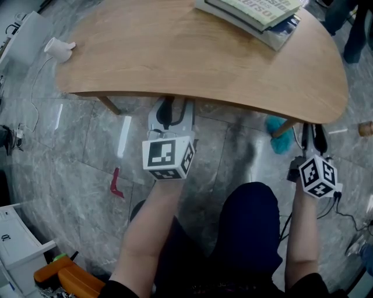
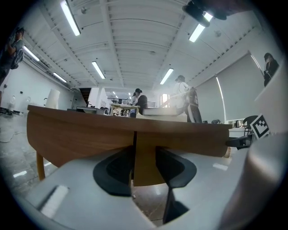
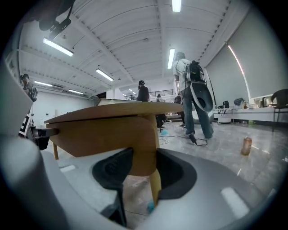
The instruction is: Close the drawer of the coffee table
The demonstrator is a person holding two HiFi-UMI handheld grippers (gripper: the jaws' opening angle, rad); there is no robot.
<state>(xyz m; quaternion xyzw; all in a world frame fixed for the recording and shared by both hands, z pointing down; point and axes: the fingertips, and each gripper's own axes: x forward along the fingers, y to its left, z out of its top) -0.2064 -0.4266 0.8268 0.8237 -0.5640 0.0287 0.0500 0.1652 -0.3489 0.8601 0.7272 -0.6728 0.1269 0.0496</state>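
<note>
I am holding my left tongs (image 2: 145,166) and right tongs (image 3: 143,170) wide and empty at the counter's (image 1: 204,64) near edge, the drawer front (image 2: 189,139) seemingly running crosswise between them, just ahead.

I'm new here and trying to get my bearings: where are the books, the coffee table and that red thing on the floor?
books (image 1: 256,11), head view, cover of the top book.
coffee table (image 1: 175,58), head view, bare wooden top.
red thing (image 1: 116,183), head view, its middle, on the floor.
</note>
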